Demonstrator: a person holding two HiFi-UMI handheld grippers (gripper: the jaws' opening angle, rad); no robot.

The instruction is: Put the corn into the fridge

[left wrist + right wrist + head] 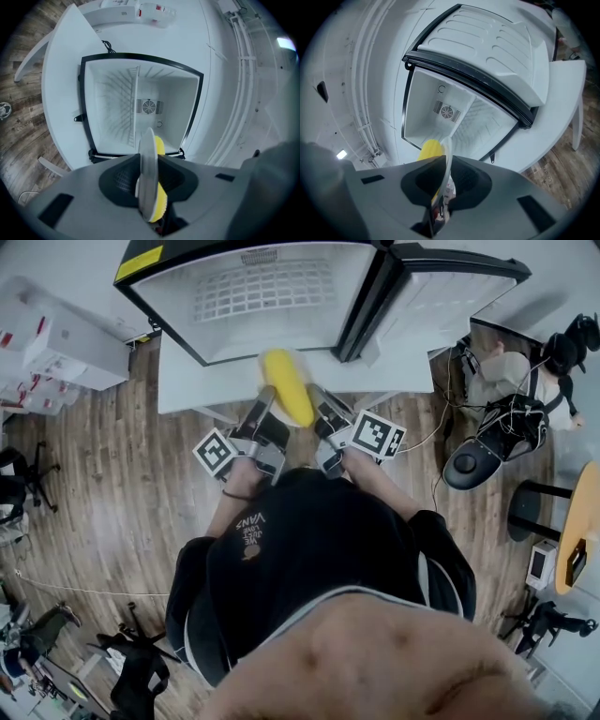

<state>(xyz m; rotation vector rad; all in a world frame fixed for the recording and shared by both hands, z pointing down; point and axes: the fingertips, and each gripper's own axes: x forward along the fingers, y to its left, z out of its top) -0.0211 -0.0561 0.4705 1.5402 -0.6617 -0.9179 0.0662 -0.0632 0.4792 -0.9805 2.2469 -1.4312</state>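
On the worktop point(187, 385): fridge point(187, 296) with door point(450, 287) swung wide, wire shelf point(272, 292) and rear fan point(149, 107) in sight inside.
Corn point(288, 387): in the air just before the fridge opening, not yet inside.
Left hand-held gripper point(265, 412): clamped on the corn's near end.
Right hand-held gripper point(321, 404): clenched, jaws pressed together, just beside the corn; contact not discernible.
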